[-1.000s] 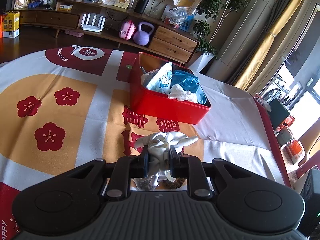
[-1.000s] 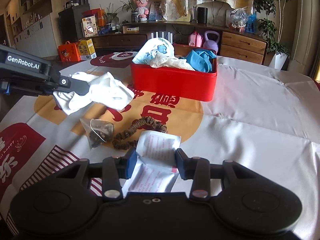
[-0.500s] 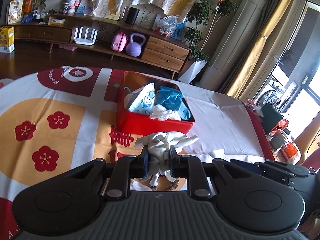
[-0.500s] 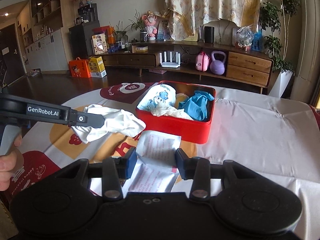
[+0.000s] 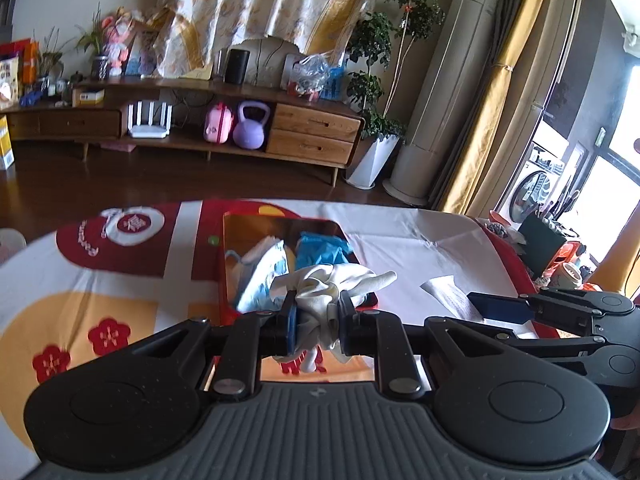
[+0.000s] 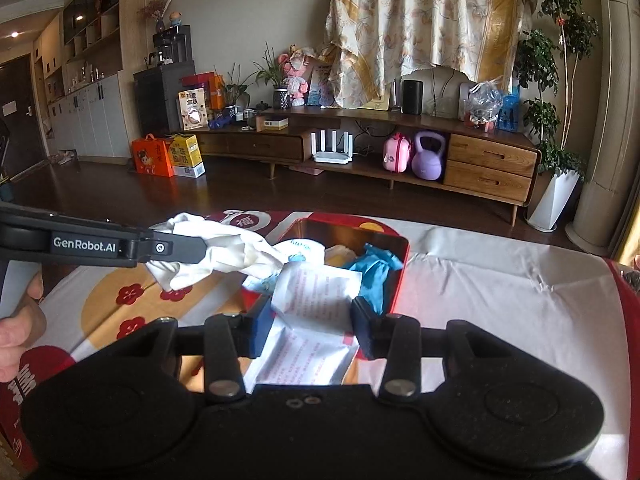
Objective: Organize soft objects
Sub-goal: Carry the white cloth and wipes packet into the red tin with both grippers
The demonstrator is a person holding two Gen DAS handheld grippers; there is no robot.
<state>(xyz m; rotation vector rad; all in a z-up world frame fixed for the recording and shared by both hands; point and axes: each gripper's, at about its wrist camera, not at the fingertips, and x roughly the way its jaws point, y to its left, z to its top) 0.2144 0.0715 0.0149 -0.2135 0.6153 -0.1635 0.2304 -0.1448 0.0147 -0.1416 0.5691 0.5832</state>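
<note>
Crumpled white cloth (image 5: 320, 300), bunched and creased, pinched at its middle, loose ends fanning toward 1 o'clock and a tail hanging toward 6 o'clock, held in the air on the near side of the red box (image 6: 402, 258). Flat white packet (image 6: 316, 312) printed with small reddish text, tilted, lifted clear of the tablecloth, upper edge overlapping the box's near wall. Red box open, rectangular, resting on the cloth-covered table, lying toward 12 o'clock from the packet. Inside: blue glove (image 6: 374, 268) crumpled at the right, pale blue-printed soft pack (image 5: 266, 268) leaning at the left, a yellowish item between them.
</note>
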